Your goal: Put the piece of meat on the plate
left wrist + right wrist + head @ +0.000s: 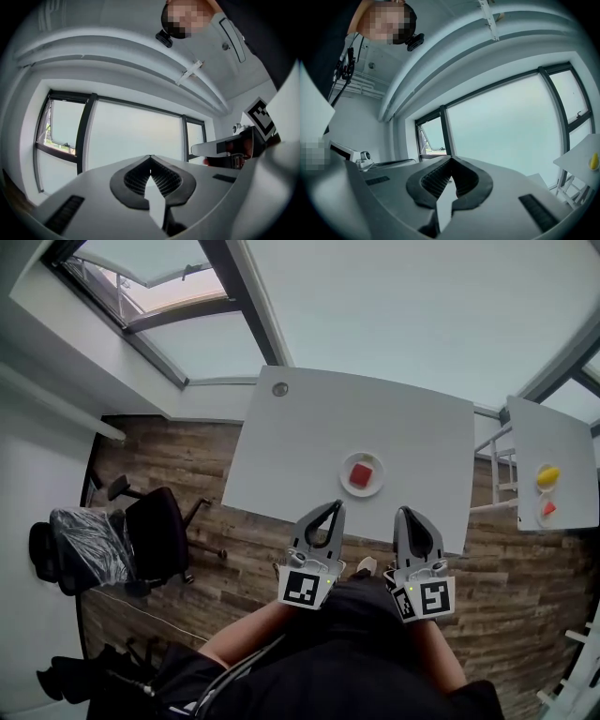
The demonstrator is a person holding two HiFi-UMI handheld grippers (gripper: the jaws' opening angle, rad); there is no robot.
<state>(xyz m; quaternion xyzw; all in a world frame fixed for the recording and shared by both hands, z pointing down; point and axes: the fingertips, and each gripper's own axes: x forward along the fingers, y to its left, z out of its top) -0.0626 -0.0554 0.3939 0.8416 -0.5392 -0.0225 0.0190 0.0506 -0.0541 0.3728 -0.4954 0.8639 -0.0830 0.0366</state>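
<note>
— What does the head view give you?
— The plate (379,487) sits near the front edge of the white counter (300,437), and the piece of meat (361,474) lies red in its middle. My left tool (332,510) and right tool (405,514) hang just off that front edge, apart from the plate. Wide white surface runs on behind the plate. A second counter (562,442) to the right carries a yellow thing (547,476) and a red thing (549,509). An office chair (155,535) stands well off to the left on the wooden floor (234,568).
— Left gripper view?
— Jaws closed tip to tip against a big window (131,136); the right tool shows at the right edge.
— Right gripper view?
— Jaws together too, window beyond. The second counter's corner enters at far right.
</note>
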